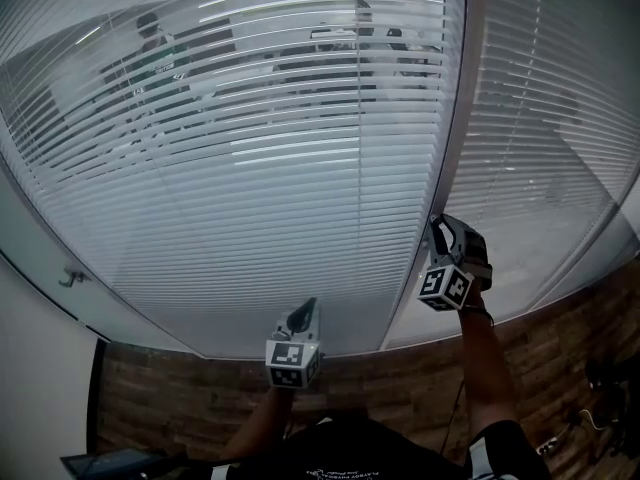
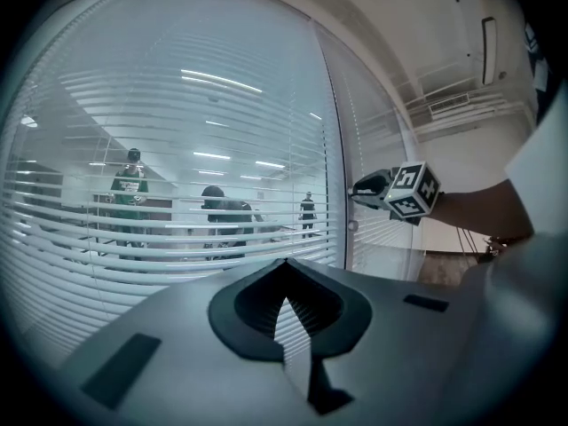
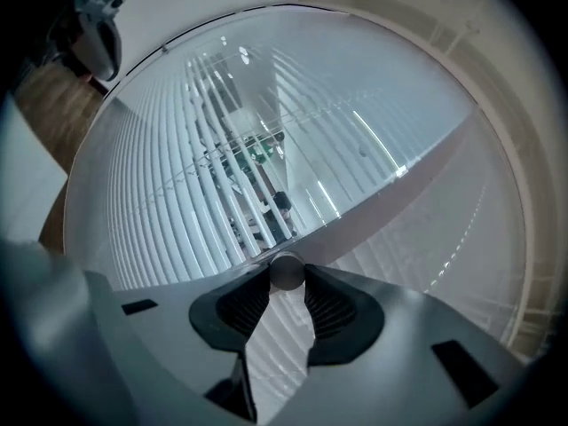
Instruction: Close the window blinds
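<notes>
**Figure. Slat adjustment at the frame knob; points of failure.**

The right gripper [image 1: 440, 230] has its jaws clamped on a small round grey knob [image 3: 286, 270]. The knob is pinched at the very tips of the ribbed black pads [image 3: 330, 307], and behind it the gap between the pads is empty.

The white horizontal-slat window blinds [image 1: 250, 168] fill the field directly ahead of the jaws. The pale vertical frame post [image 1: 452, 118] runs just behind the knob. The slats are only partly tilted: people [image 2: 130, 185] beyond the glass show through the gaps, so the closing appears incomplete.

The left gripper [image 1: 303, 313] has its jaws together at the tips with nothing between them. It is held low, and the blinds lie ahead of it and apart from it.

Likely hazards, as judged from this position:

- **(a) Slipping off the knob.** The hold is at the pad tips only, so a twist that is not in line with the knob's axis could roll the knob out forward and lose the grip.
- **(b) Turning the wrong way.** This would open the slats rather than flatten them.
- **(c) Forcing past the end stop.** This could strain the tilt mechanism.
- **(d) Pressing inward during the twist.** This could bring the jaw tips against the post or the glass just ahead.
</notes>
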The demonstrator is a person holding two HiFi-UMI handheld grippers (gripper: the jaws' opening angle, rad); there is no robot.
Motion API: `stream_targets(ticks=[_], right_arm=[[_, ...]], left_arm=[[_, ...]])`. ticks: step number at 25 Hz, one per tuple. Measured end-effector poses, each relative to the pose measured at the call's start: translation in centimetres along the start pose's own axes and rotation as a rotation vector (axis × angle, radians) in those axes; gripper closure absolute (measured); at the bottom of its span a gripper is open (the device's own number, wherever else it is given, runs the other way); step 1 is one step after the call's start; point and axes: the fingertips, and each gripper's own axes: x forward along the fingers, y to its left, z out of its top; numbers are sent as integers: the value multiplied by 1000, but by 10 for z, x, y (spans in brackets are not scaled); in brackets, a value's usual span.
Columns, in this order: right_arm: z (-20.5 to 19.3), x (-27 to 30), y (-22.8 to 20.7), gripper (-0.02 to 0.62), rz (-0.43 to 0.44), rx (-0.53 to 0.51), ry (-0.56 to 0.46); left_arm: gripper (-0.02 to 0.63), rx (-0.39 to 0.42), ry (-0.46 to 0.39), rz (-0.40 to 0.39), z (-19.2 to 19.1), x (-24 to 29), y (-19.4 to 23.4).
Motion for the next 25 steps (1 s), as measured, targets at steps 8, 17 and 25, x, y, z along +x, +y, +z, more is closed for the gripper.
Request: stream_targets(ticks=[8, 17, 25], right_arm=[[-1, -1, 4, 469, -4, -320, 12], [4, -10, 4, 452, 12, 3, -86], [-2, -11, -11, 434, 73, 820, -96]], left_arm=[[611, 10, 7, 4, 0, 0, 1], [611, 18, 25, 4, 1, -2, -6], [611, 50, 16, -4, 4, -4, -11]])
